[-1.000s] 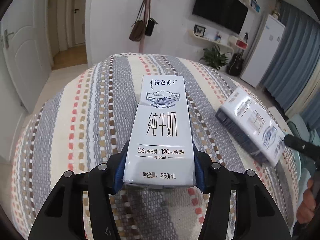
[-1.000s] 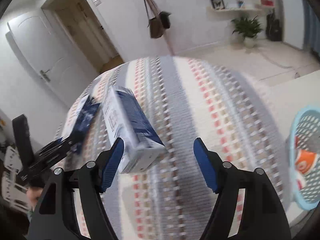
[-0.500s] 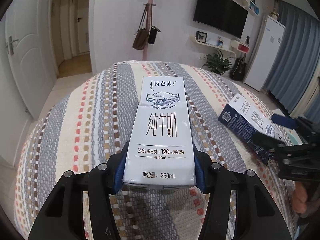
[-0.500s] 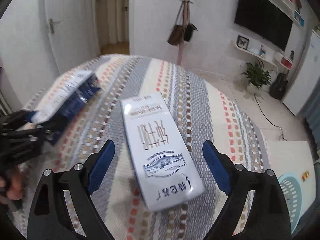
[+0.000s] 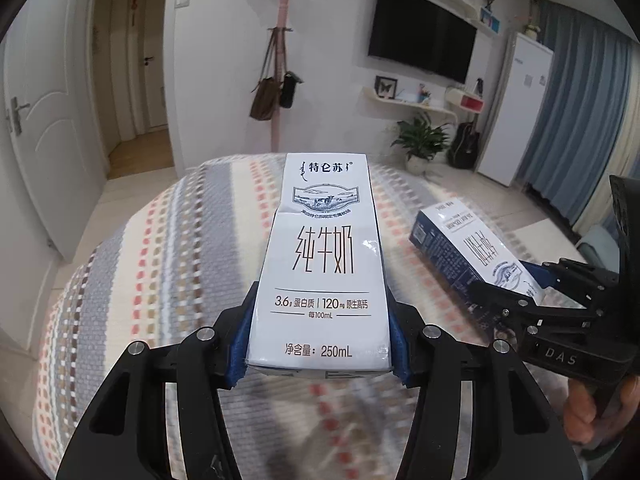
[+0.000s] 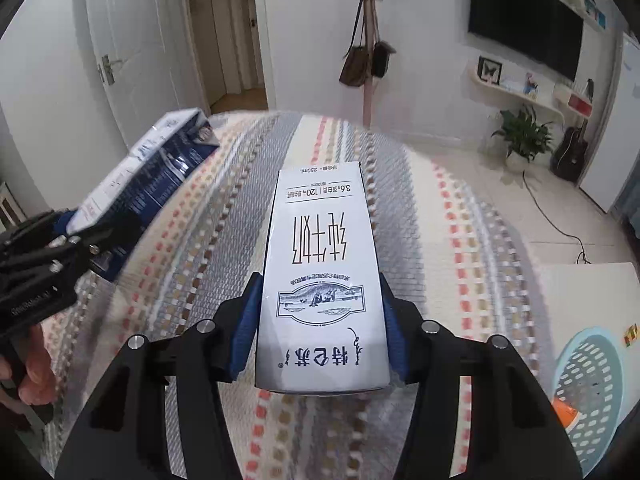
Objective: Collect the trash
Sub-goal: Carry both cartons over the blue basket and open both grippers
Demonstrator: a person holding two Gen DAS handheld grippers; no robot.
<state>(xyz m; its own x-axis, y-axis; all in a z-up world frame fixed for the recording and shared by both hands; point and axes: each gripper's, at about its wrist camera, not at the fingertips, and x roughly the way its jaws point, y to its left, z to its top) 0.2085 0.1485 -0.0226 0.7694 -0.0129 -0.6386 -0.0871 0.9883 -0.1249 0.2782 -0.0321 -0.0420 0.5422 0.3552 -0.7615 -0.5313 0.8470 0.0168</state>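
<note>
My left gripper is shut on a white 250 mL milk carton, held above the striped woven cover. My right gripper is shut on a second white milk carton, held upside down to the camera. In the left wrist view the right gripper and its carton show at the right. In the right wrist view the left gripper and its carton show at the left. A light blue perforated basket sits at the lower right, with an orange item inside.
The striped cover spans the surface under both grippers. A pink coat stand with bags stands by the far wall. A potted plant, a guitar, a white fridge and a wall TV are at the right. A white door is at the left.
My right gripper has closed on the second carton, which lay between its open fingers before, and lifted it. My left gripper has tilted up, still holding its carton.
</note>
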